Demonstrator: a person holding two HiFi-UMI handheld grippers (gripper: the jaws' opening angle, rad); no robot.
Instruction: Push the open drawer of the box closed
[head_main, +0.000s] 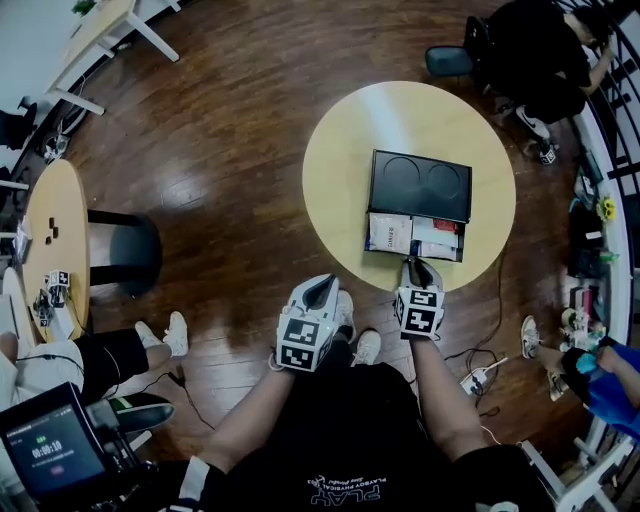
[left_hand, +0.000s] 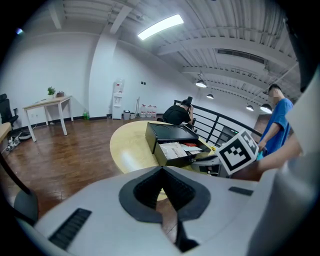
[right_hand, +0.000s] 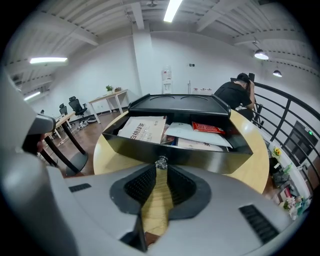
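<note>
A black box (head_main: 420, 185) stands on the round yellow table (head_main: 340, 170); its drawer (head_main: 414, 238) is pulled out toward me with papers and booklets showing inside. My right gripper (head_main: 420, 265) is at the drawer's front. In the right gripper view the black drawer front (right_hand: 210, 159) fills the frame, and its small silver knob (right_hand: 161, 162) sits right at the tips of the right gripper (right_hand: 161, 169), whose jaws stand a narrow gap apart. My left gripper (head_main: 325, 283) hangs off the table's near edge. Seen from the left gripper (left_hand: 161, 171) itself, the jaws are shut and empty, with the drawer (left_hand: 180, 152) ahead.
A person in black (head_main: 540, 60) sits on a chair beyond the table. A second round table (head_main: 55, 230) stands at left. Another person in blue (head_main: 610, 385) is at right by a railing. A power strip (head_main: 478, 380) and cable lie on the wood floor.
</note>
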